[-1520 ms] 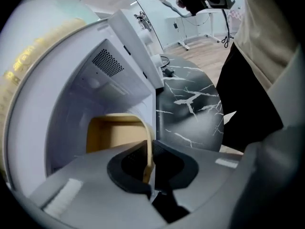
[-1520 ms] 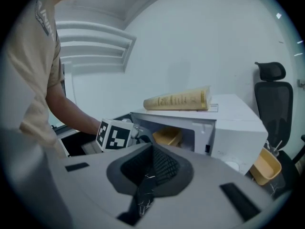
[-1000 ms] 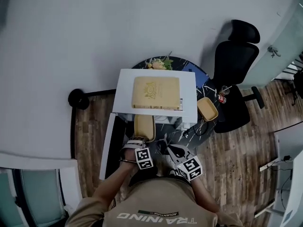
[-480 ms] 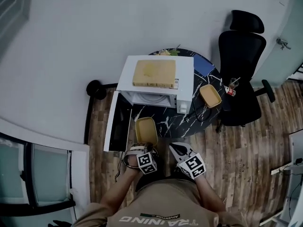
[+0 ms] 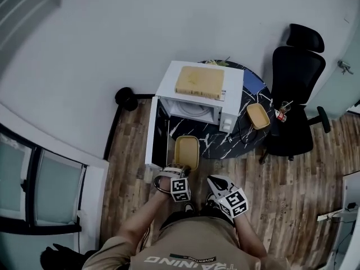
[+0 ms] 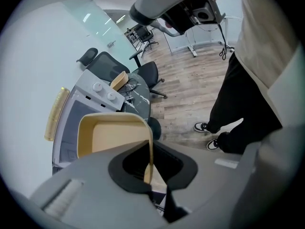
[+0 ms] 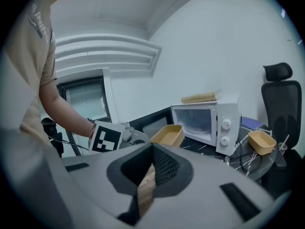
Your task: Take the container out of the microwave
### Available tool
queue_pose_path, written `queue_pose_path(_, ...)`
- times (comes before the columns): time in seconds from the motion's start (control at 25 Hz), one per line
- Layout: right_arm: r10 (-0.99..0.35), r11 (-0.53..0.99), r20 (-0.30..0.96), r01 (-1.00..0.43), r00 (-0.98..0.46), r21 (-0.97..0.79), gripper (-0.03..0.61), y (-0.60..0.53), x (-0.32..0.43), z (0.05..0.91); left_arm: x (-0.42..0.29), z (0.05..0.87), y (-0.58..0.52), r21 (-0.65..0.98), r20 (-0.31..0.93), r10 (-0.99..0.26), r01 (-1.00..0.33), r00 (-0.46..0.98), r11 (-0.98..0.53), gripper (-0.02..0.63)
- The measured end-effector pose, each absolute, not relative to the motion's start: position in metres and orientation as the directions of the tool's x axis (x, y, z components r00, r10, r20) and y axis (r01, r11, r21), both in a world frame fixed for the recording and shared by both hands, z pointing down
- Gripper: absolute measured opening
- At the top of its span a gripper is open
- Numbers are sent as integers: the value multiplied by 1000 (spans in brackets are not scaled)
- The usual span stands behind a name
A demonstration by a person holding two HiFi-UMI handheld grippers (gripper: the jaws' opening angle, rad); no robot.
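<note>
Left tool (image 5: 179,169) is kept clamped on the near rim of the shallow yellow plastic container (image 5: 187,151). Over the last second the container has been drawn farther back from the open white microwave (image 5: 233,103), and it is now held above the near edge of the dark marbled worktop (image 5: 225,142). Right tool (image 5: 217,182) is carried closed and empty. Removal is judged complete.

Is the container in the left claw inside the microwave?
No, the left claw holds the container by its rim outside the microwave.
</note>
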State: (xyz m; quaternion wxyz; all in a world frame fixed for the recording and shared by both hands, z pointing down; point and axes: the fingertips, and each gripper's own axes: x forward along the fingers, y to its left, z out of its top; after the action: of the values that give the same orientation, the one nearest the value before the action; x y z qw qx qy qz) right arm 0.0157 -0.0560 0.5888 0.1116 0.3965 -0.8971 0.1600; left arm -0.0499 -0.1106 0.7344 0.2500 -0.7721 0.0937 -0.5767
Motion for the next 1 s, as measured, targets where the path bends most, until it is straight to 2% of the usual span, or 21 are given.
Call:
queue_pose_path(0.16, -707, 601, 344, -781, -618, -167, 8, -46, 15, 581, -51, 731, -101, -471, 840, -406, 113, 361, -875, 21)
queue_pose_path(0.6, -751, 523, 395, -842, -528, -131, 8, -13, -2, 579, -75, 749, -70, -437, 837, -341, 146, 428, -888, 21)
queue_pose_path(1.0, -750, 529, 385, -837, -538, -139, 8, -10, -10, 583, -76, 748, -66, -424, 837, -328, 140, 438, -895, 21)
